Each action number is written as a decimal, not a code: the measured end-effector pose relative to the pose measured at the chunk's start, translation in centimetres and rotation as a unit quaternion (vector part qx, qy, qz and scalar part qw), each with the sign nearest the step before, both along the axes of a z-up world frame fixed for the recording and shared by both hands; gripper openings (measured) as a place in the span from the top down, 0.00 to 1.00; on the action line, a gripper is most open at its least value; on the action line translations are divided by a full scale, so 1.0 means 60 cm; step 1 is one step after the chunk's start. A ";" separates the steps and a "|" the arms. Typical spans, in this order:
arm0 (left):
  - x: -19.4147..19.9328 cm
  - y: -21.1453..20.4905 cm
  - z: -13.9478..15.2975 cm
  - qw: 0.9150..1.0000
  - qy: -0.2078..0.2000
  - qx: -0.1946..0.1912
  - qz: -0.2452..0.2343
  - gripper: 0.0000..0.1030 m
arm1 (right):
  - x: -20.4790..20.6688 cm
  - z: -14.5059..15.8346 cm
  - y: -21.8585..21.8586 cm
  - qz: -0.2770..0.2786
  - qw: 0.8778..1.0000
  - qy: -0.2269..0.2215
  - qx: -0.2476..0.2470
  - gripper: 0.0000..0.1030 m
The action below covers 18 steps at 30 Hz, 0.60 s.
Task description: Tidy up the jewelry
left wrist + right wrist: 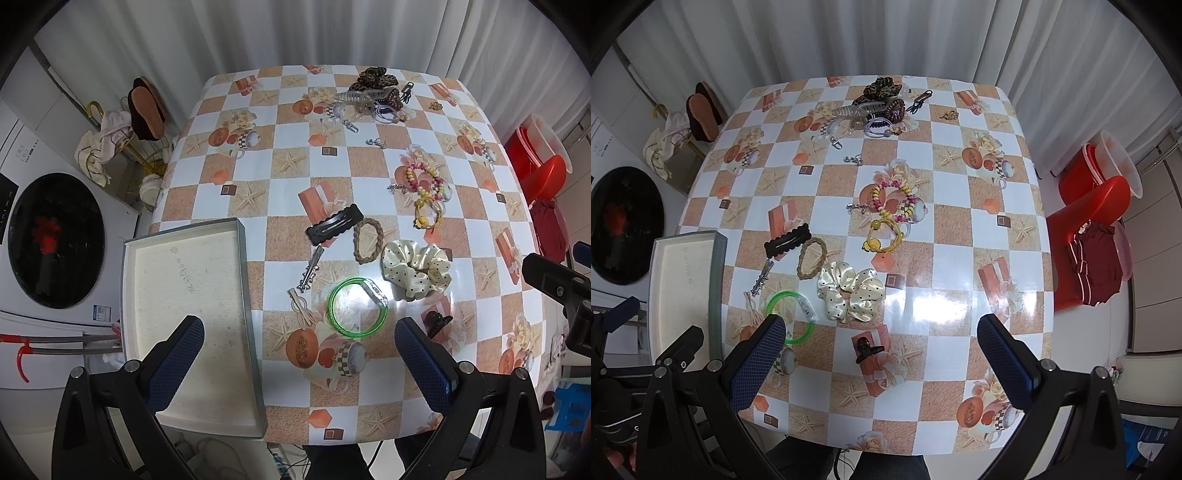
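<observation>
Blue-padded left gripper and right gripper are both hovering with jaws spread wide, holding nothing. Scattered hair accessories are lying on the checkered tablecloth, the green plastic bangle resting just beside the shallow white tray.

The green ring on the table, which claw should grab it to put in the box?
Probably the left claw. The green plastic bangle lies just ahead between its open fingers, and the shallow white box sits right beside it. The right claw is open too, but aimed further right.
</observation>
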<state>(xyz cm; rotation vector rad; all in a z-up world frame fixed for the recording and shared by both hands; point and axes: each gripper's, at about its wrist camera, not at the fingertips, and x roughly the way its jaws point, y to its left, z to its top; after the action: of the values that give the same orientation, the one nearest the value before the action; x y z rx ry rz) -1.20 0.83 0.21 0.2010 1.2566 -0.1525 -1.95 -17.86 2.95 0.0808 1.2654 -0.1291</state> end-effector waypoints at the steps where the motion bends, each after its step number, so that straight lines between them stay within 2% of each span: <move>1: -0.005 0.003 -0.001 1.000 0.002 0.000 0.000 0.00 | 0.001 0.002 -0.003 0.000 1.000 0.000 0.000 0.00; 13: 0.050 0.003 -0.055 1.000 0.015 0.025 -0.009 0.00 | -0.001 -0.042 -0.023 -0.023 0.999 0.032 0.022 0.00; 18: 0.087 -0.005 -0.077 0.999 0.013 0.030 -0.039 0.00 | -0.003 -0.066 -0.042 -0.045 0.997 0.052 0.039 0.00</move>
<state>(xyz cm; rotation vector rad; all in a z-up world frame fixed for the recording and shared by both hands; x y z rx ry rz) 4.02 0.51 -4.40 0.3008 1.2803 -0.1846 -2.16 -20.40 -1.02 0.2015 1.3706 -0.1635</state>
